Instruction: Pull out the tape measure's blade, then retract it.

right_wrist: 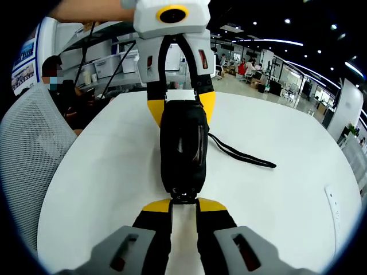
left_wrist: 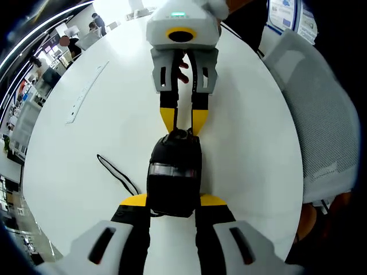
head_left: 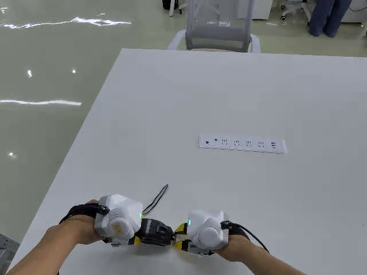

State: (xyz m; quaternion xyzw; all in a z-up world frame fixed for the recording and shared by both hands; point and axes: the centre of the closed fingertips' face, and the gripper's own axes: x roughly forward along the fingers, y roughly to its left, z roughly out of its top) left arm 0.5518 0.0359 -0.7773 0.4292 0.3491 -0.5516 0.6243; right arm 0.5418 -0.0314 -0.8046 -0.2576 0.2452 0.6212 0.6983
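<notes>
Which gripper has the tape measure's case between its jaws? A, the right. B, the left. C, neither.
B: the left gripper clamps the sides of the tape measure, while the right gripper pinches only its front end.

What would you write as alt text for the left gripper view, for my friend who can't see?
A black tape measure lies on a white table, held by the left tongs while the right tongs pinch its front end. Its black strap trails aside.
</notes>
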